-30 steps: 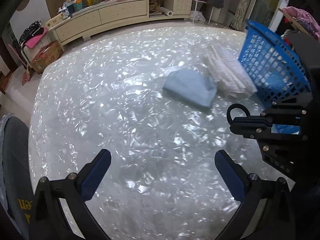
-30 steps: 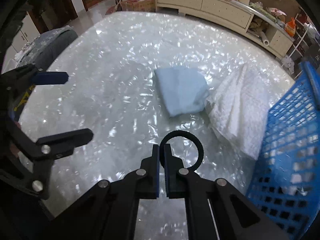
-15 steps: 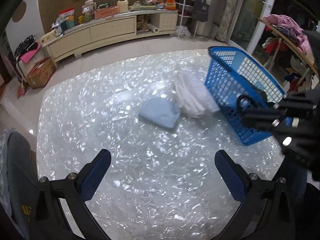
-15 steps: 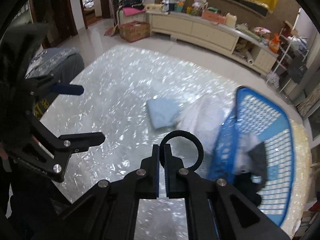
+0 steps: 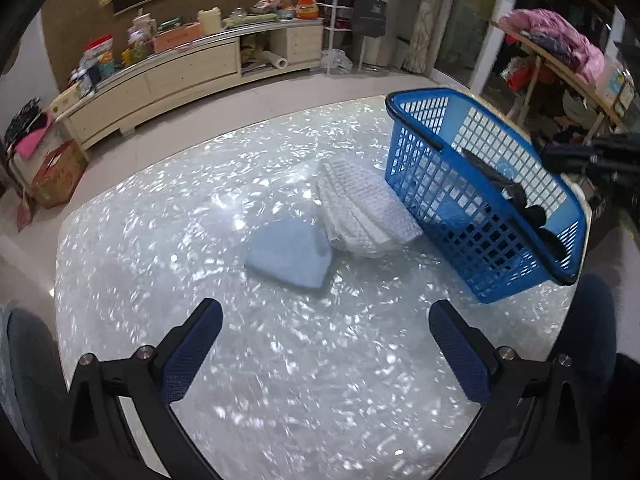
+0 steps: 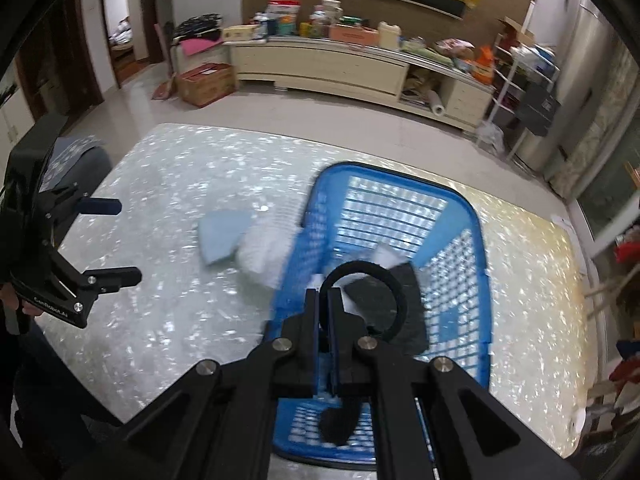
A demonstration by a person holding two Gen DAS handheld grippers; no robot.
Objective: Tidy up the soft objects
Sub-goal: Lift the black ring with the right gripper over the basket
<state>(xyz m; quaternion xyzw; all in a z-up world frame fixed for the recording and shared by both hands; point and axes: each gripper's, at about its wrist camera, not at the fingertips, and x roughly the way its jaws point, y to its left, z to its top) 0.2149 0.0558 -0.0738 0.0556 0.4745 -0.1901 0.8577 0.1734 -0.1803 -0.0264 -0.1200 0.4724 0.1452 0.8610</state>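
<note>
My right gripper (image 6: pixel 323 300) is shut on a black hair band (image 6: pixel 394 292) and holds it above the blue basket (image 6: pixel 476 240), which holds dark and white cloths (image 6: pixel 404 280). A folded light blue cloth (image 5: pixel 290 254) and a folded white waffle towel (image 5: pixel 360 210) lie on the shiny table left of the basket (image 5: pixel 424 164). They also show in the right wrist view: the blue cloth (image 6: pixel 224 236) and the white towel (image 6: pixel 262 252). My left gripper (image 5: pixel 326 346) is open and empty, high above the table's near side. It appears at the left of the right wrist view (image 6: pixel 108 240).
The pearly white table (image 5: pixel 160 248) ends close behind the basket. A cream sideboard (image 5: pixel 180 76) with clutter stands across the floor. A cardboard box (image 6: pixel 204 84) sits on the floor. A rack of clothes (image 5: pixel 560 44) is at the right.
Both grippers have risen away from the table. My right gripper carried the black hair band rightward, from beside the cloths to over the basket.
</note>
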